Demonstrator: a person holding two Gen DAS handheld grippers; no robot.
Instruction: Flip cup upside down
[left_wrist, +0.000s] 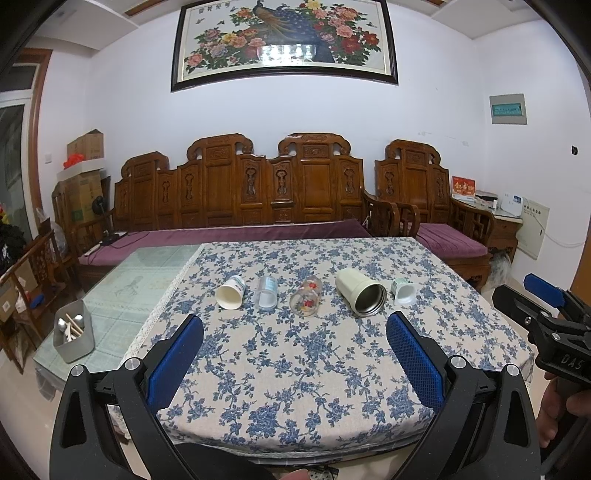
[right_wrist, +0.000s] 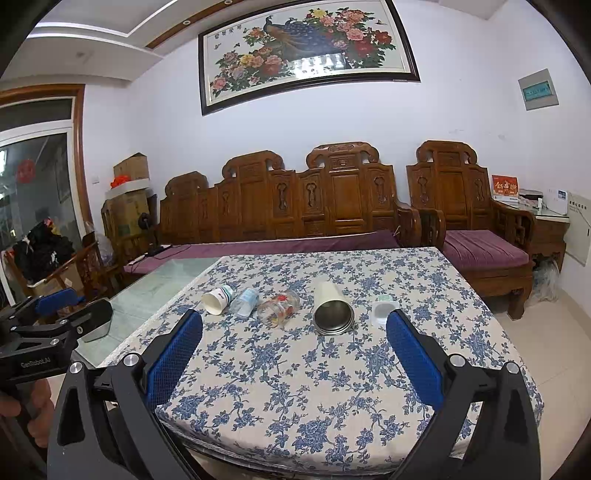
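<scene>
Blue mesh-textured pads line the left gripper (left_wrist: 294, 332), spread wide and holding nothing above the floral tablecloth (left_wrist: 314, 369). Likewise agape and empty is the right gripper (right_wrist: 294, 330); its body reads "DAS" at right frame edge. Five cups lie sideways mid-frame: paper cup (left_wrist: 231, 291), clear plastic cup (left_wrist: 266, 292), flowered glass (left_wrist: 306, 296), cream steel-lined tumbler (left_wrist: 360, 291), small white cup (left_wrist: 403, 291).

Floral-clothed table (left_wrist: 314, 369) bears five toppled cups (left_wrist: 360, 291).
</scene>
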